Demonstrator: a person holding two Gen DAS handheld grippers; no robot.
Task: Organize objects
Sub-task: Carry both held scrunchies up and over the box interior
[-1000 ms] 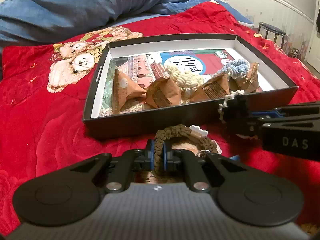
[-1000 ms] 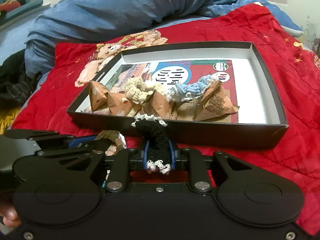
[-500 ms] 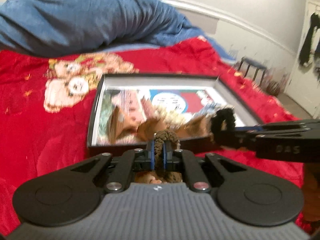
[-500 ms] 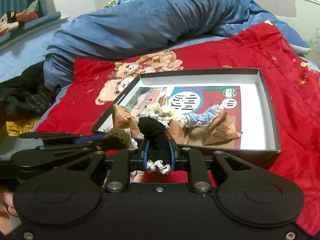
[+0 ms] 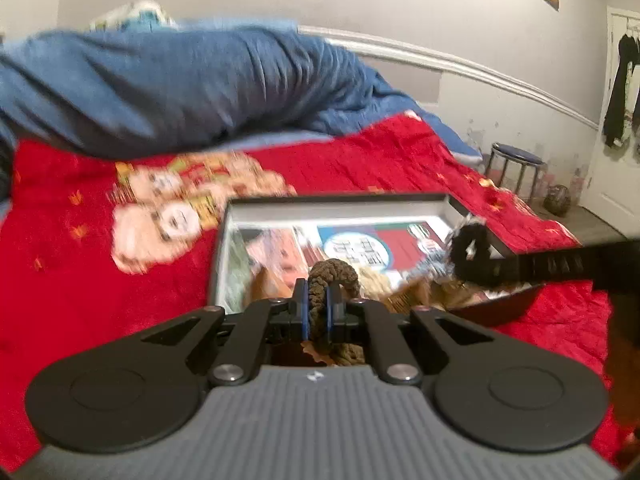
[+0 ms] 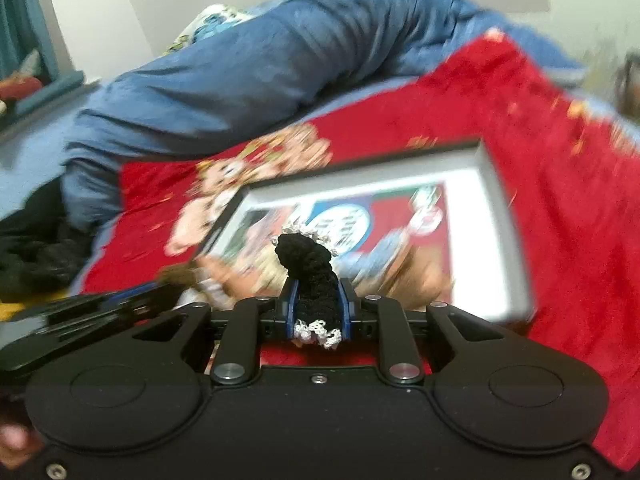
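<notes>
Over the last second both grippers have lifted off the red blanket [image 5: 380,160] and now hang above the near edge of the box [image 5: 340,200]: the left gripper [image 5: 316,312] is clamped on a brown braided cord [image 5: 332,280], and the right gripper [image 6: 316,304] is clamped on a black crocheted piece [image 6: 308,268] with white trim, so both look ready to be dropped in. Motion blur smears the box's contents around twelve o'clock, and the cord's lower end is hidden behind the gripper body.
</notes>
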